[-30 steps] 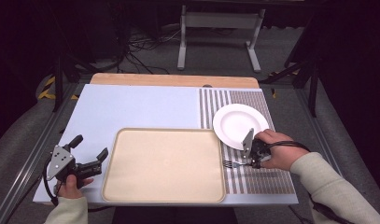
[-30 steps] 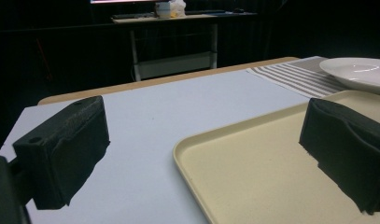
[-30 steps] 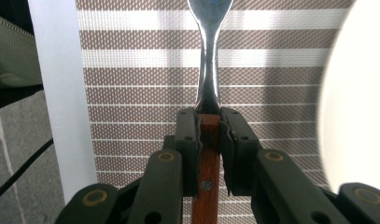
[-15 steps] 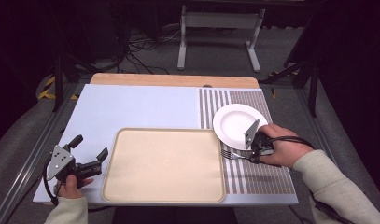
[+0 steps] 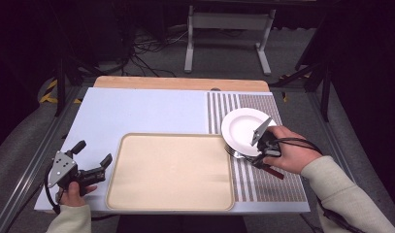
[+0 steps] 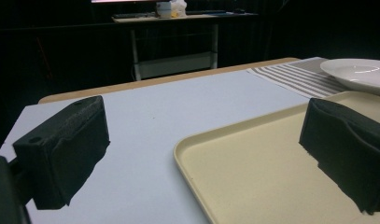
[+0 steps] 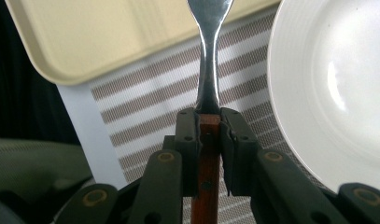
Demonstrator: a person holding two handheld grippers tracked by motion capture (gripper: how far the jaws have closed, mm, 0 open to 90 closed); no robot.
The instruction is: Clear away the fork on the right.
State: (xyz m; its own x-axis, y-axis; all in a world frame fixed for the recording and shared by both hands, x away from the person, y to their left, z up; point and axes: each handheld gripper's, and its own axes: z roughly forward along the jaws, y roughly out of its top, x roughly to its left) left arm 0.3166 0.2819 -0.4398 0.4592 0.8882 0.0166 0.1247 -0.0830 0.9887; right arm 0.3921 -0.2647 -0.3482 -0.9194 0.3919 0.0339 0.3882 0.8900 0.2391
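Wood-handled steel utensil [image 7: 208, 70], probably a fork, clamped in right tool [image 7: 208, 135].

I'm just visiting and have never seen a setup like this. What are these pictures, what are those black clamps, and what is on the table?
There is no robot here: a person holds a hand-operated clamp in each hand. One camera looks down from above; two more ride on the clamps, looking along their black jaws. The left gripper is open and empty, beside a beige tray. The right gripper is shut on a fork with a wooden handle, over a striped placemat next to a white plate. The table has a pale blue top.
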